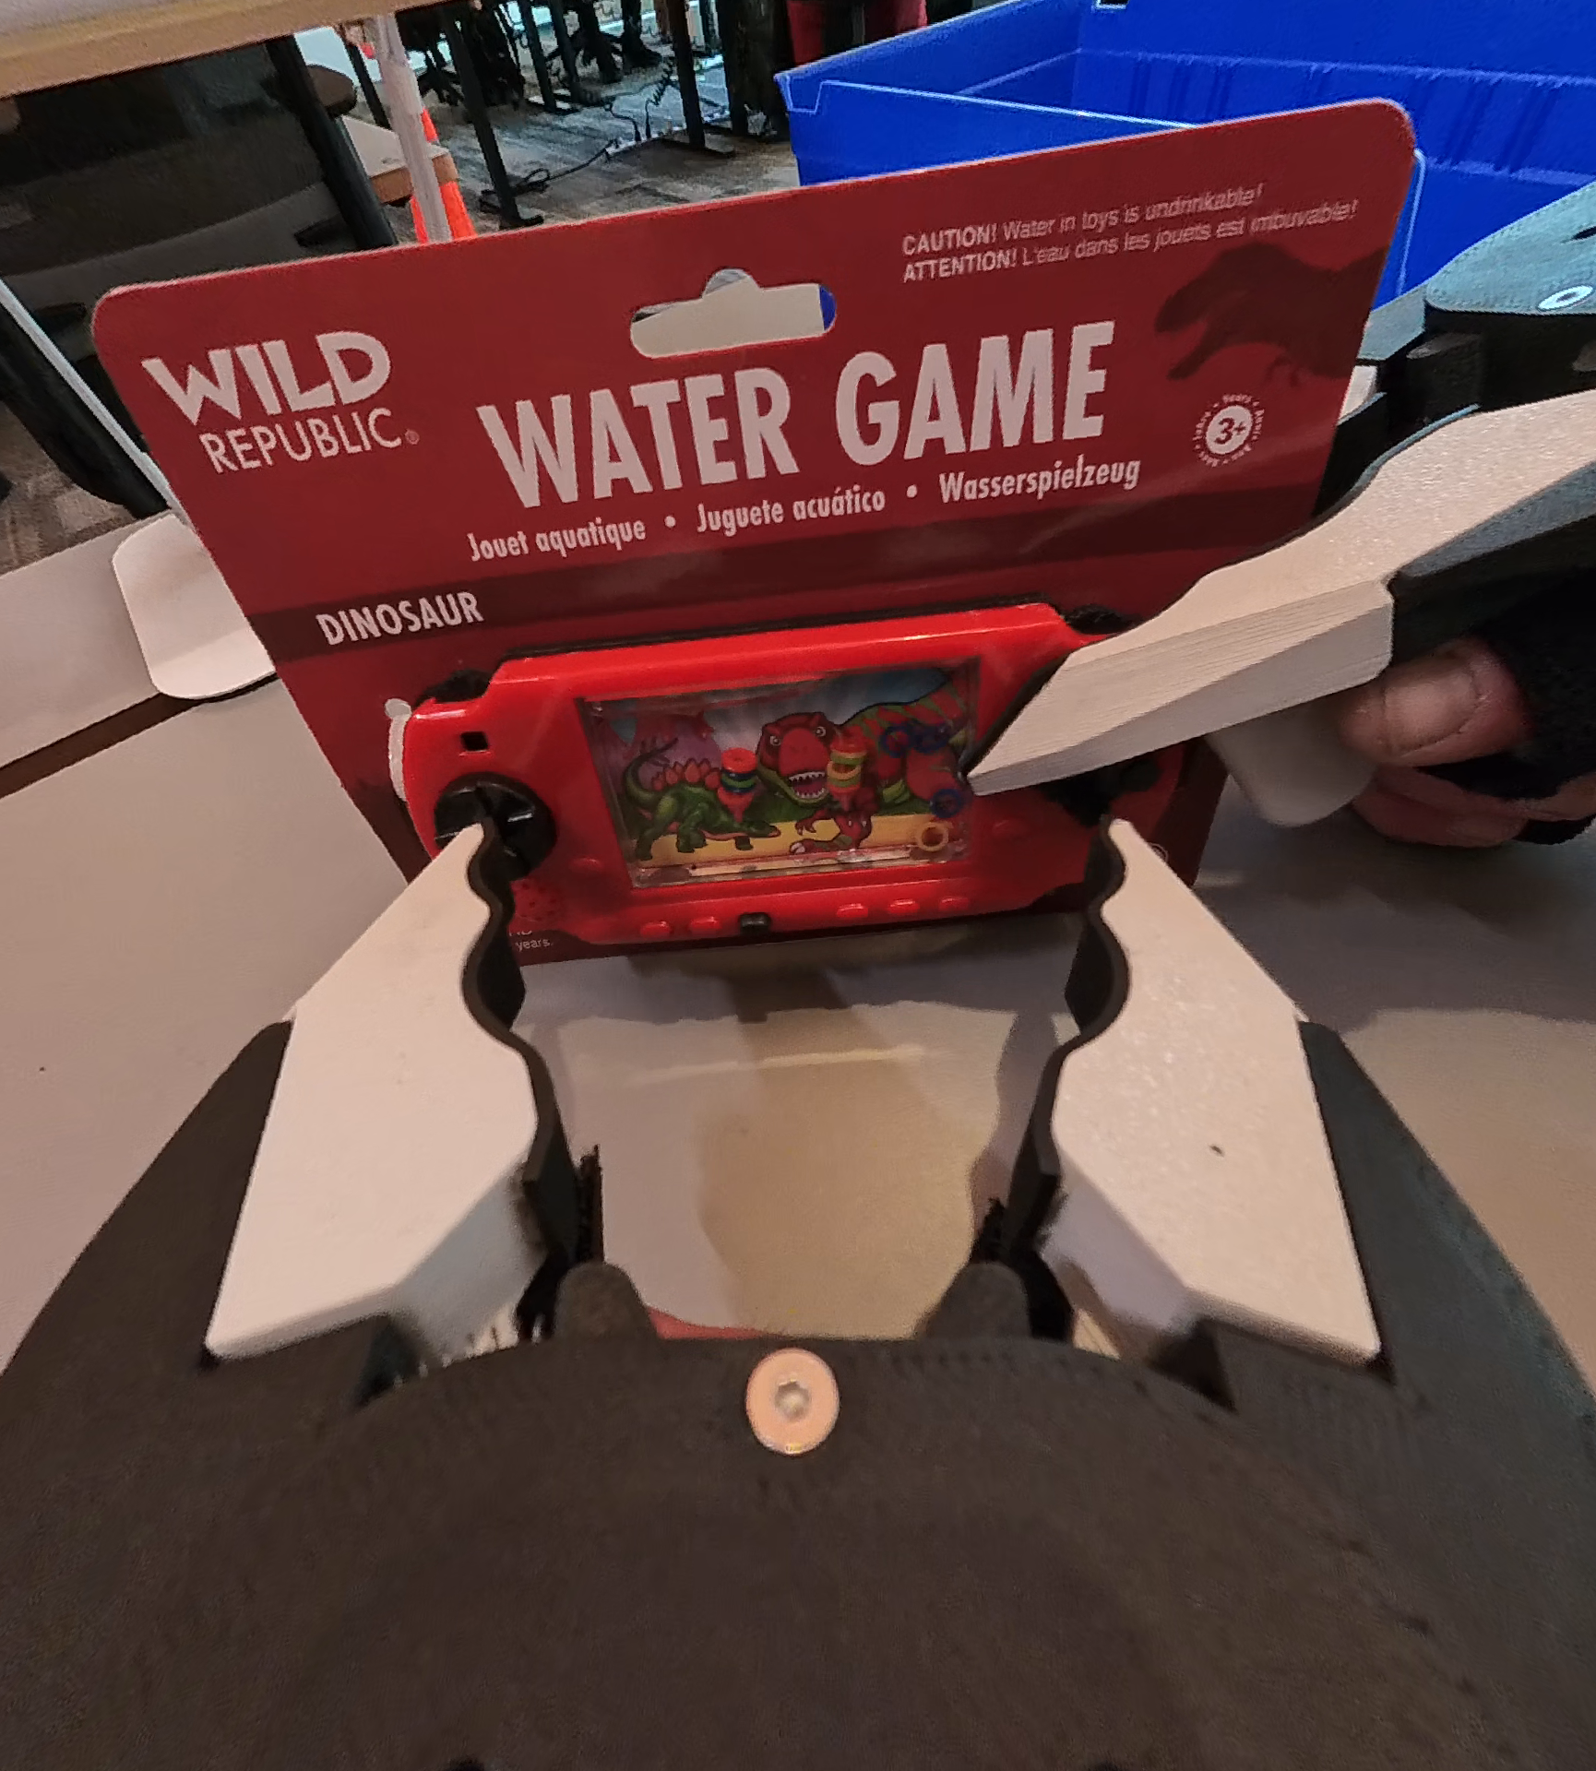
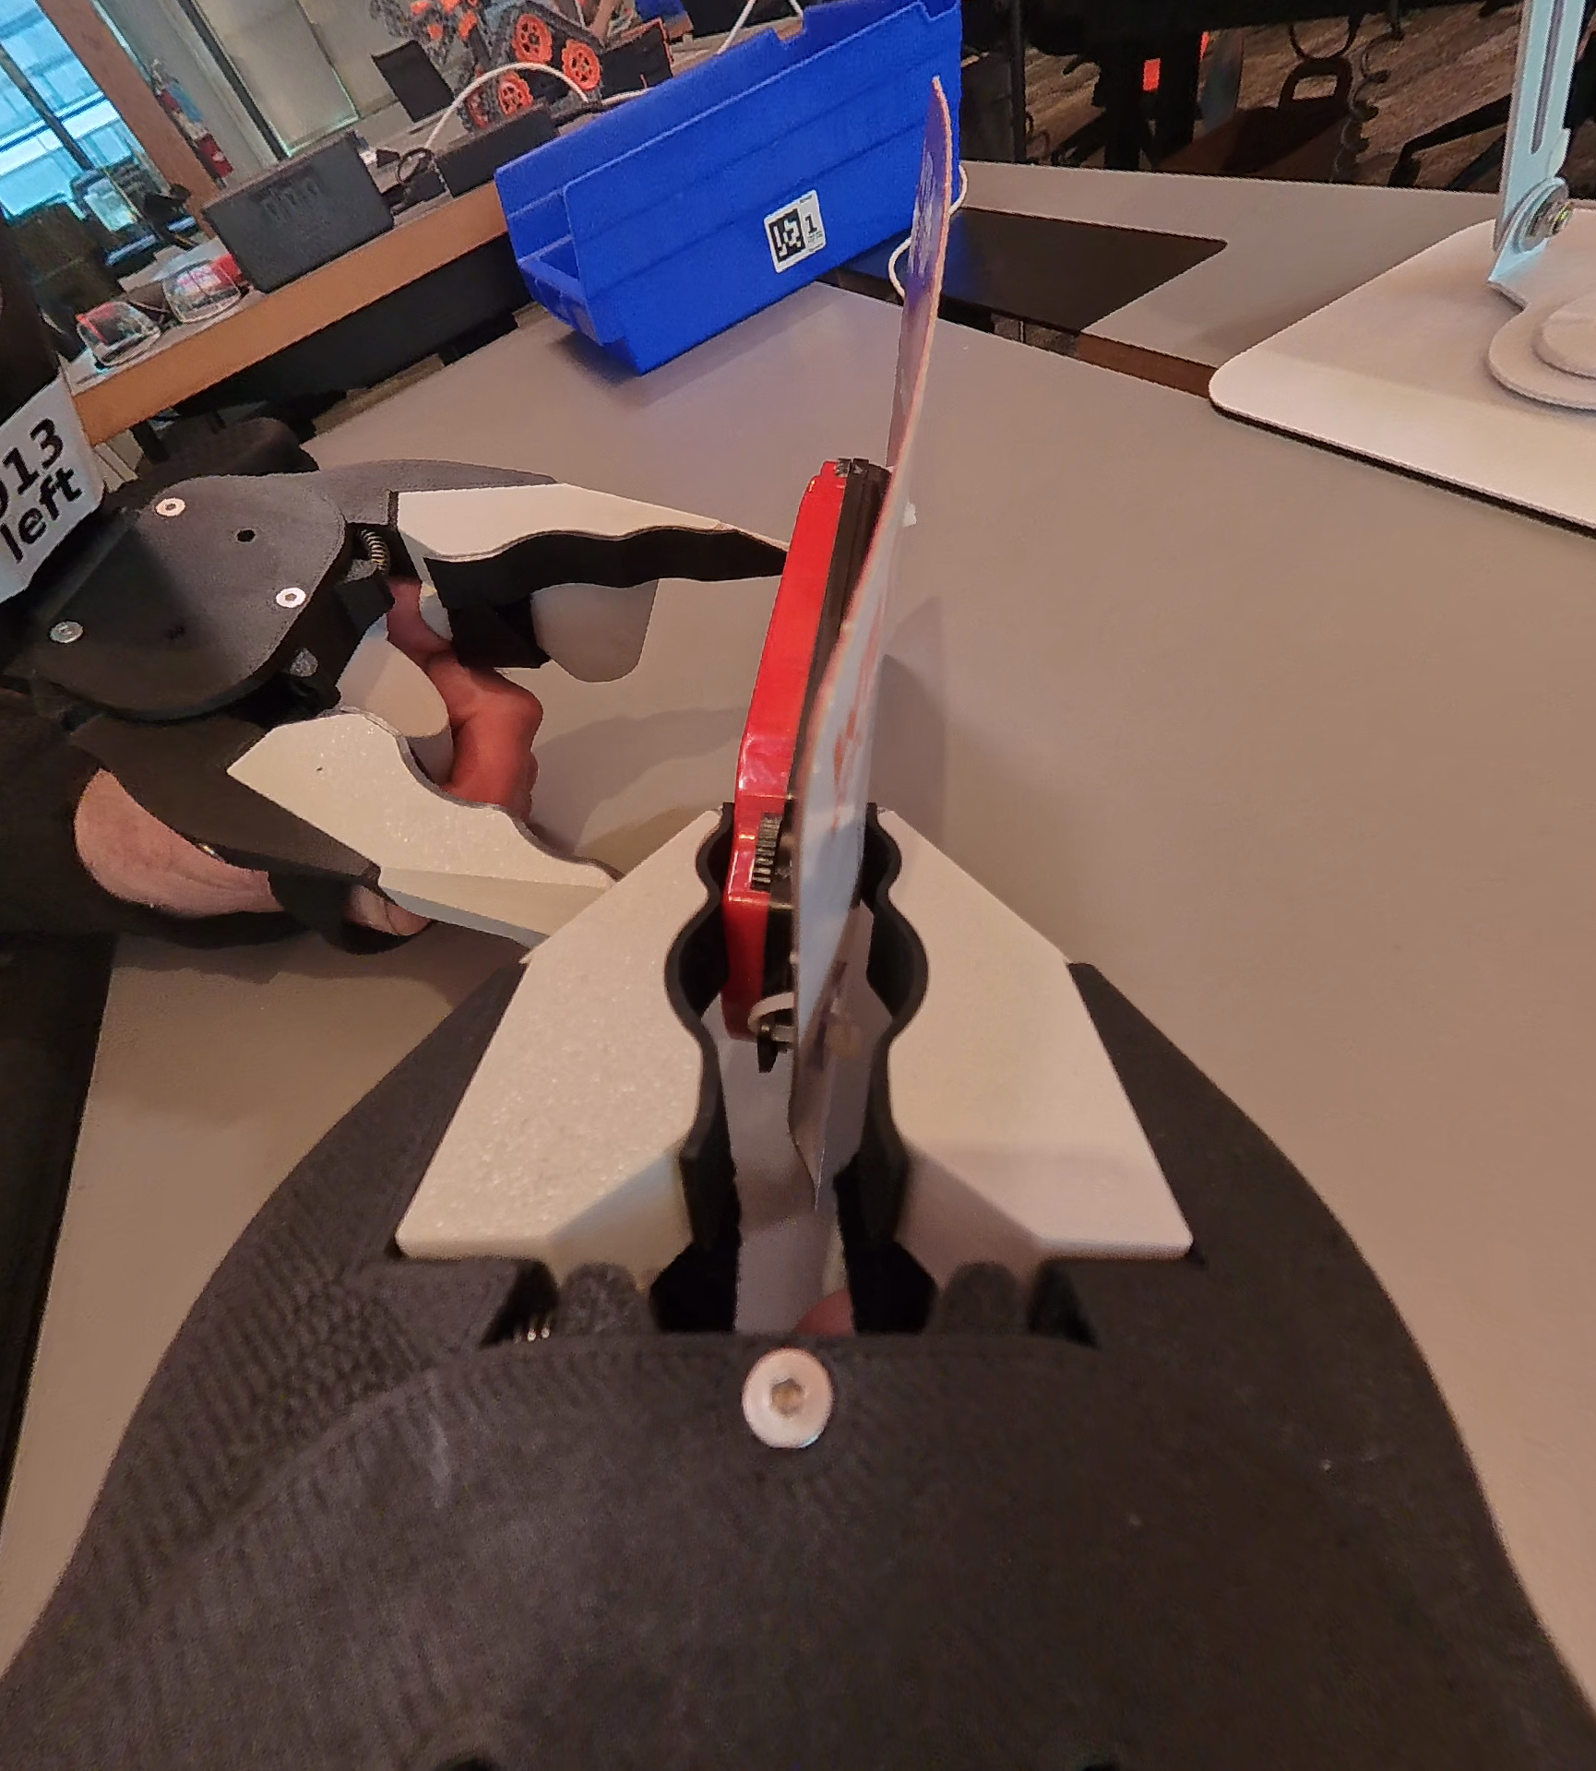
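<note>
A red handheld water game toy (image 1: 756, 786) on a red backing card (image 1: 737, 431) stands upright on the grey table (image 1: 104, 1006). My right gripper (image 2: 799, 834) is shut on the toy's end, its jaws clamping the red case (image 2: 775, 728) and the card (image 2: 919, 307) edge-on. In the left wrist view it comes in from the right (image 1: 1015, 757). My left gripper (image 1: 794, 843) is open and empty, with both fingertips just in front of the toy's face. It also shows at the left of the right wrist view (image 2: 694, 714). Whether it touches the toy is unclear.
A blue plastic bin (image 1: 1254, 105) stands behind the toy, also in the right wrist view (image 2: 727, 220). A white mat (image 2: 1398, 431) with a white stand (image 2: 1590, 355) lies at the far right. A gloved hand (image 1: 1494, 719) holds the right gripper.
</note>
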A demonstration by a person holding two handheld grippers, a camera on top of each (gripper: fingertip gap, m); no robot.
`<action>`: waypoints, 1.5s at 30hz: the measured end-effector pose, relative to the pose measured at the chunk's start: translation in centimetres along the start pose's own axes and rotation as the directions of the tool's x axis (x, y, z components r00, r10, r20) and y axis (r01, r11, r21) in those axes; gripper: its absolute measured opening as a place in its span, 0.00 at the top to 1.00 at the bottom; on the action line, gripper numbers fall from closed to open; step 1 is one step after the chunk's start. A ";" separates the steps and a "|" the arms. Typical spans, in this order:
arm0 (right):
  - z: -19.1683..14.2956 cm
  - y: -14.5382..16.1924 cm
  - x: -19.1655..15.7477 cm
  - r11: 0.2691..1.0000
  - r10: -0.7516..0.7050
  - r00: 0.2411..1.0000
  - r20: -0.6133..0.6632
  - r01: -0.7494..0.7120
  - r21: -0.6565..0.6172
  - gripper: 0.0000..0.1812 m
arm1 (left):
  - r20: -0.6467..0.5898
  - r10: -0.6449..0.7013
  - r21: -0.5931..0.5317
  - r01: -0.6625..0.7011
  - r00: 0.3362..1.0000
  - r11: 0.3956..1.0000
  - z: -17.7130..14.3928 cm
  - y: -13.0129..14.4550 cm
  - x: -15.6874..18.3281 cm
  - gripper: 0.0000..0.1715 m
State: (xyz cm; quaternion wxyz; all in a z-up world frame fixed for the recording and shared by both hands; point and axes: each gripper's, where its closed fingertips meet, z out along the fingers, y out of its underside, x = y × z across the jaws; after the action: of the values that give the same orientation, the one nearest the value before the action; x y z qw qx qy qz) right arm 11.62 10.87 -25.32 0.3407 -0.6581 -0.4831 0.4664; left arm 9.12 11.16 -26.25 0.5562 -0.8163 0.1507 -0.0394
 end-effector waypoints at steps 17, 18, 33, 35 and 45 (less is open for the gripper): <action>0.0 0.1 0.0 1.000 0.005 1.000 -0.002 -0.005 -0.012 0.88 | 0.012 -0.018 0.003 0.018 1.000 1.000 0.1 -0.1 -0.3 0.34; 0.0 0.1 0.0 1.000 0.008 1.000 -0.003 -0.008 -0.013 0.88 | 0.012 -0.017 0.003 0.017 1.000 1.000 0.1 -0.1 -0.3 0.34; -0.1 0.1 0.4 1.000 0.011 1.000 -0.023 -0.011 -0.010 0.88 | 0.015 -0.005 -0.003 0.005 1.000 1.000 0.5 -0.1 -0.3 0.36; -0.1 0.1 0.4 1.000 0.006 1.000 -0.026 -0.006 -0.008 0.88 | 0.013 -0.008 -0.002 0.008 1.000 1.000 0.5 -0.1 -0.3 0.36; -0.2 0.1 0.4 1.000 0.015 1.000 -0.012 -0.015 0.006 0.88 | 0.003 -0.009 0.005 0.009 1.000 1.000 0.4 -0.2 -0.2 0.35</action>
State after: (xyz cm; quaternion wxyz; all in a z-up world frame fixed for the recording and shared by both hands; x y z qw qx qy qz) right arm 11.91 11.25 -25.45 0.3422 -0.6636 -0.4744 0.4664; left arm 9.03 11.60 -26.20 0.5581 -0.8159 0.1458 -0.0409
